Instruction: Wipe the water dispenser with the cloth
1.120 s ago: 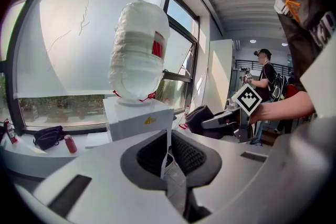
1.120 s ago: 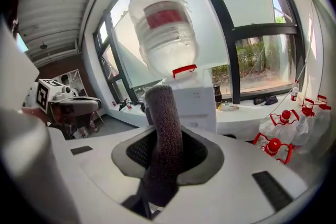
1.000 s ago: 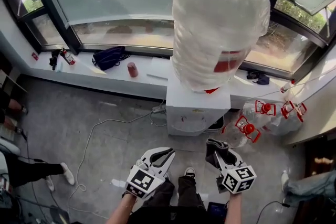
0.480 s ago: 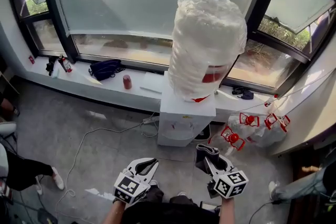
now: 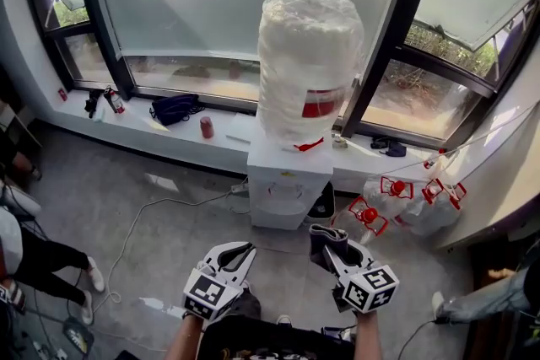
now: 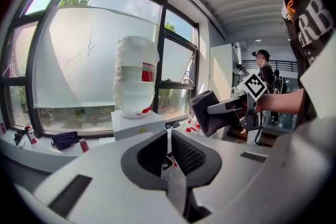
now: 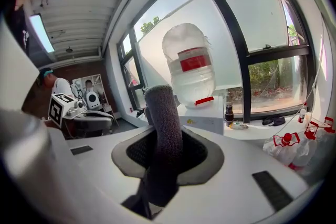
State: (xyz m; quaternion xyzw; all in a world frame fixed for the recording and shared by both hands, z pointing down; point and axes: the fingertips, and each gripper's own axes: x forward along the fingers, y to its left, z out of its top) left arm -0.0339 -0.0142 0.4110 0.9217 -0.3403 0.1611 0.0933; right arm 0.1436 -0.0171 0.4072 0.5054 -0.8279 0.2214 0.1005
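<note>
Left tool (image 5: 243, 252): jaws together, nothing between them. Held low, in front of the person.
Right tool (image 5: 333, 254): clamped on folded dark grey fleece cloth (image 5: 323, 235); cloth stands up past the jaw tips. The tool is level with the left one and apart from it.
White box-shaped water dispenser (image 5: 283, 181): on grey concrete floor (image 5: 143, 215), backed against white window sill (image 5: 152, 131), beyond both tools. Cloth not touching it.
Large inverted water bottle wrapped in clear plastic film (image 5: 308, 55): seated on the dispenser top, red label visible.
Sill, left of dispenser: small red can (image 5: 206, 127), dark blue bag (image 5: 175, 108).
Floor, right of dispenser: clear bottles with red handles (image 5: 401, 196).
</note>
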